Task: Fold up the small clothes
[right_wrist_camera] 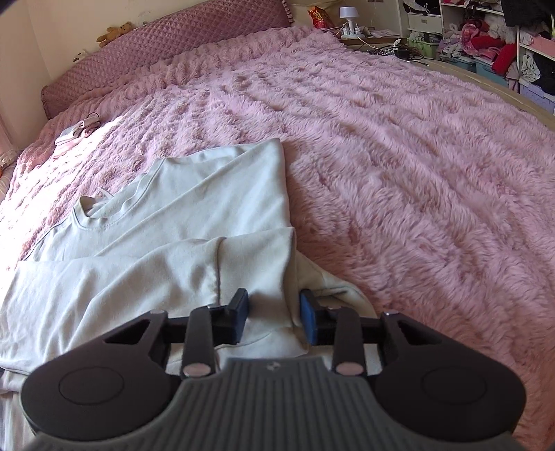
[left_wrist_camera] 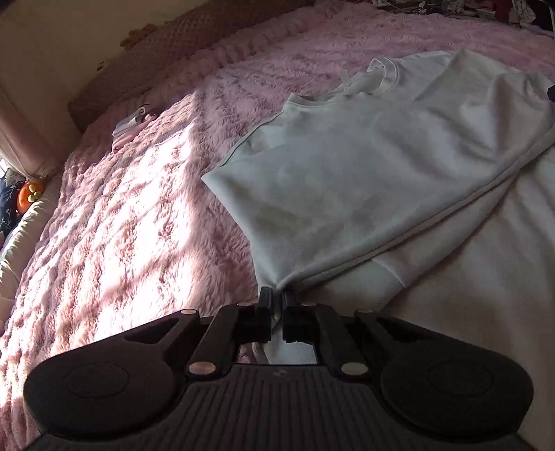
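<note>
Shirt corner pinched in left tool — right tool spread, straddling its edge.

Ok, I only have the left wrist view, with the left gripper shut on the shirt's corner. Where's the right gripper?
Observer: The right gripper sits astride the near right edge of the shirt, jaws apart with cloth between them.
Operator: Is that side folded in?
Observer: Yes, the shirt's right edge is a straight fold lying on the blanket.
Operator: Anything past the bed?
Observer: A white lamp on a bedside stand.
</note>
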The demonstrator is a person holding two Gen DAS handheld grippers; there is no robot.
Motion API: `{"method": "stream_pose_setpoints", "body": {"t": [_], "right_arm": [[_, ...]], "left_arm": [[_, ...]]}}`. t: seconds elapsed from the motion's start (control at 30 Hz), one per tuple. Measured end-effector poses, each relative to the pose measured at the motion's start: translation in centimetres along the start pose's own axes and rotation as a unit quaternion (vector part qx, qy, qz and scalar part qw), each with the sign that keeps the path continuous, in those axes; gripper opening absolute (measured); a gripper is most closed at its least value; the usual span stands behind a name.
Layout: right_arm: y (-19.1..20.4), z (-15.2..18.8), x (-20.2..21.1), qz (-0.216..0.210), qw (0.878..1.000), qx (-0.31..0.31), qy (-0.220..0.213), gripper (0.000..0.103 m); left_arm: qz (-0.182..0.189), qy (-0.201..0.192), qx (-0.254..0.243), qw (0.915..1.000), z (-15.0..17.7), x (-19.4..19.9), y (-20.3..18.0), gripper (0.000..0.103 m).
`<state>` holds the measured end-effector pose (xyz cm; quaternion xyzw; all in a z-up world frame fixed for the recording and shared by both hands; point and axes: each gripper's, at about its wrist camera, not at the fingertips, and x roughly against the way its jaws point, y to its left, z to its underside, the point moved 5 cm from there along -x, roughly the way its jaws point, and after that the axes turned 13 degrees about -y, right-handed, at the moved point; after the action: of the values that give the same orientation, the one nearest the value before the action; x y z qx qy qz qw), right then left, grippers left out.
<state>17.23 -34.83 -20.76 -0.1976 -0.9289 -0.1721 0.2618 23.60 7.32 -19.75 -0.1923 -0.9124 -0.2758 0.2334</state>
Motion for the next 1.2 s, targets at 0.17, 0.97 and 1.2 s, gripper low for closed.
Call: {"method": "stream_pose_setpoints", "body": {"t": [0.17,0.97,1.2], "right_arm": [[-0.5,-1.1,2.9,-0.01,0.999,-0.019,-0.036,0.0],[-2.7,3.3,3.5,-0.024,0.992,-0.121,0.029,0.025],[-2.9,2.3,5.9,-0.036,0.993,-0.109,0.008,0.002]], "left_arm": [[-0.054,-0.019,0.113,0.992,-0.6,1.5,2.7,0.002],[0.017,-0.049,0.32,0.9461,-3.1,1.5,2.3,0.018],[0.007,-0.003,0.375,0.9269,0.2,0.1,2.3,0.022]]}}
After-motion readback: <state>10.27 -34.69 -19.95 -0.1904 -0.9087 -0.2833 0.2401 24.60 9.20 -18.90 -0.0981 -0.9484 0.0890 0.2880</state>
